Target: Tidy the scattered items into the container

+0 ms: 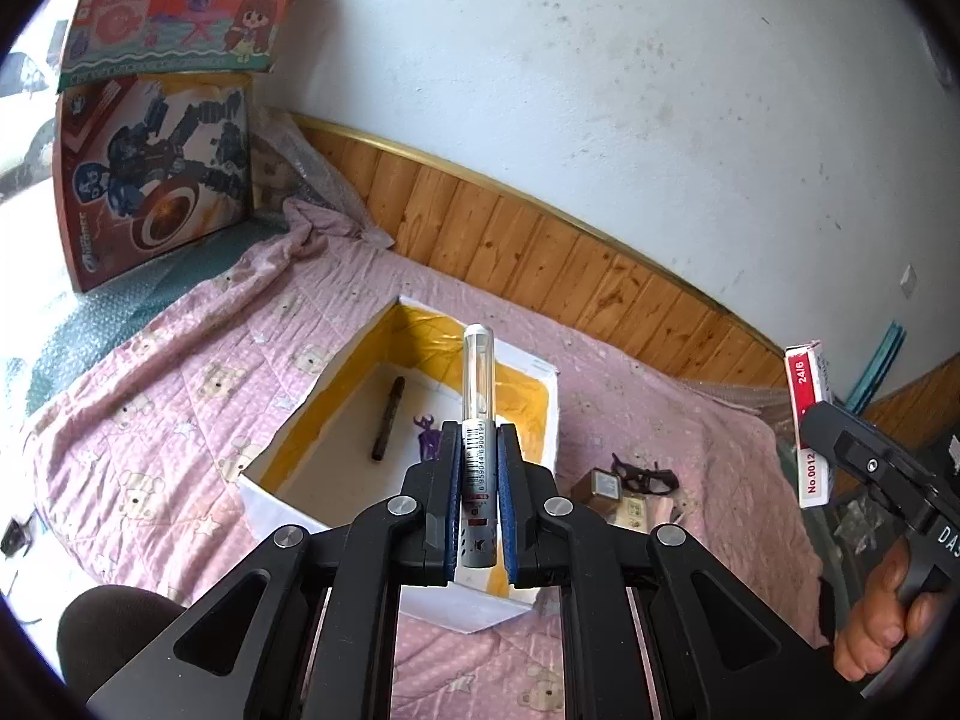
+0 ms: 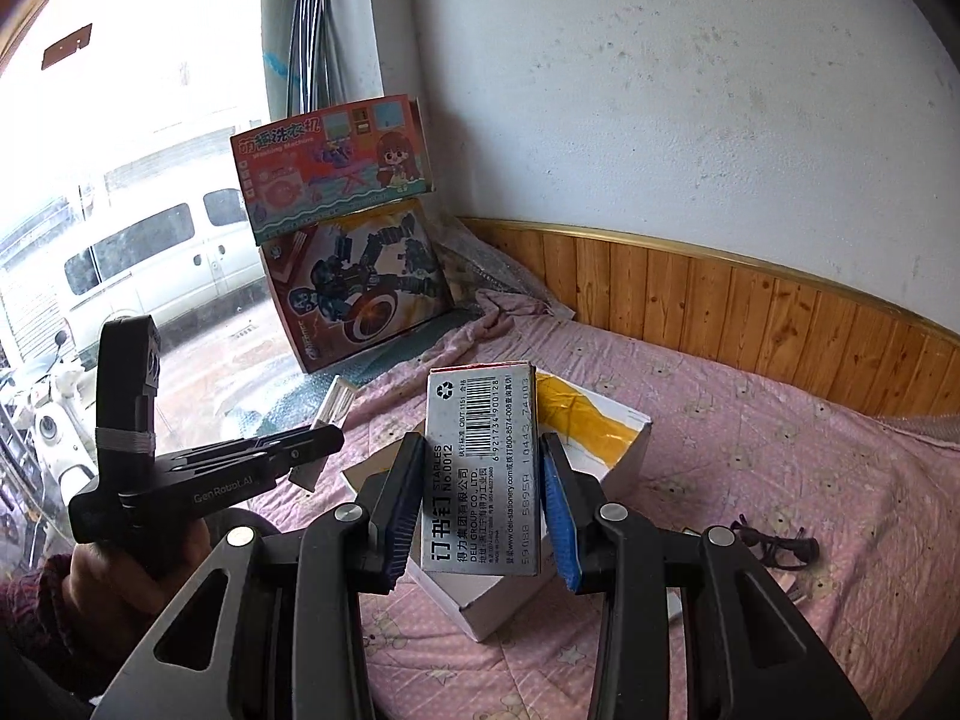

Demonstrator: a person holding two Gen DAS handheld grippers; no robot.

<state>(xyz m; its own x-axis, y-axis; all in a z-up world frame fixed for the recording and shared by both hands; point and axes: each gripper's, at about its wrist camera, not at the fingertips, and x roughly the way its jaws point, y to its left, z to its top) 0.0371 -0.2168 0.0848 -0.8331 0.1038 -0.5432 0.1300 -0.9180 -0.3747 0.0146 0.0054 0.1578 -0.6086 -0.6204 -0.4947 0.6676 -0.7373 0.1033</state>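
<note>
My left gripper (image 1: 479, 427) is shut on a grey pen with a clear cap (image 1: 478, 396), held above the open white box with yellow-taped inner walls (image 1: 336, 390). A dark marker (image 1: 389, 417) and a small purple item (image 1: 427, 435) lie on the box floor. My right gripper (image 2: 480, 450) is shut on a grey staples box (image 2: 480, 480), just over the near right side of the white box (image 2: 630, 462). In the left wrist view the right gripper (image 1: 822, 420) and its red-and-white staples box (image 1: 807, 420) hang at the right edge.
The box sits on a pink bedspread (image 1: 180, 396). Dark glasses (image 1: 645, 477) and a small brown box (image 1: 605, 485) lie right of it. Two toy cartons (image 1: 156, 174) lean in the back left corner. A wood-panelled wall (image 1: 540, 252) runs behind, with a window (image 2: 120, 180) to the left.
</note>
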